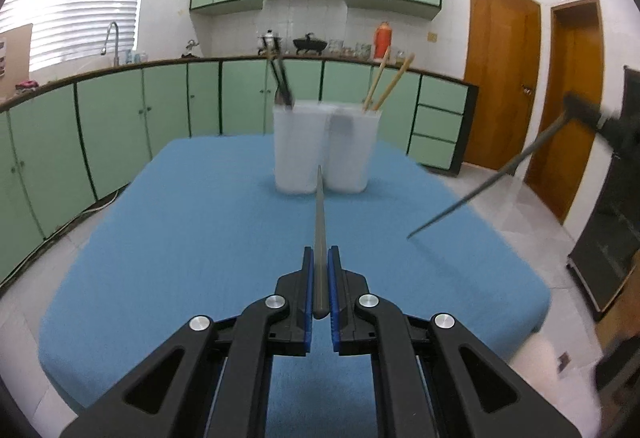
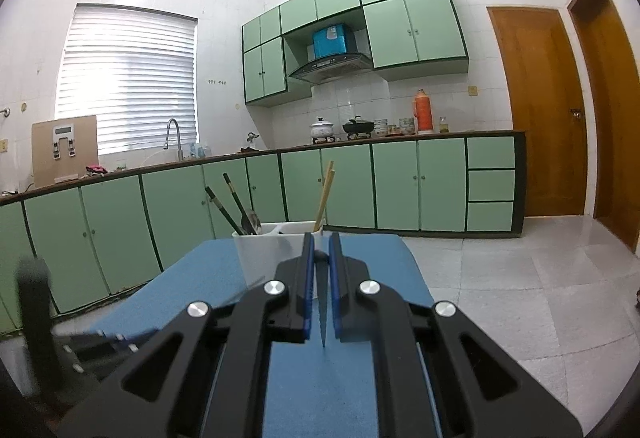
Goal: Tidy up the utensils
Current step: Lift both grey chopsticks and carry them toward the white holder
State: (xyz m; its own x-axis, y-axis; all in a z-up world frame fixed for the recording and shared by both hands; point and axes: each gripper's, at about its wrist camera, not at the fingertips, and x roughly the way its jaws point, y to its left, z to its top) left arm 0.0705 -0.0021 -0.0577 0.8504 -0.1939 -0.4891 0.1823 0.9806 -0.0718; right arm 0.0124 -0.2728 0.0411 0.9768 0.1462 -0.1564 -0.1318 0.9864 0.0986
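A white two-compartment holder (image 1: pixel 326 148) stands on the blue table (image 1: pixel 192 230). Its left side holds black chopsticks (image 1: pixel 280 78) and a spoon; its right side holds two wooden chopsticks (image 1: pixel 386 84). My left gripper (image 1: pixel 320 258) is shut on a grey chopstick (image 1: pixel 319 210) that points toward the holder. My right gripper (image 2: pixel 320 242) is shut on another grey chopstick (image 2: pixel 322 310), its tip pointing back and down. In the left wrist view that chopstick (image 1: pixel 484 184) hangs in the air at the right. The holder (image 2: pixel 260 254) sits just ahead of the right gripper.
Green cabinets (image 1: pixel 120 118) and a counter with sink, pots and a red flask (image 1: pixel 382 40) run behind the table. Wooden doors (image 1: pixel 500 78) are at the right. A dark stand (image 1: pixel 608 238) is by the table's right edge.
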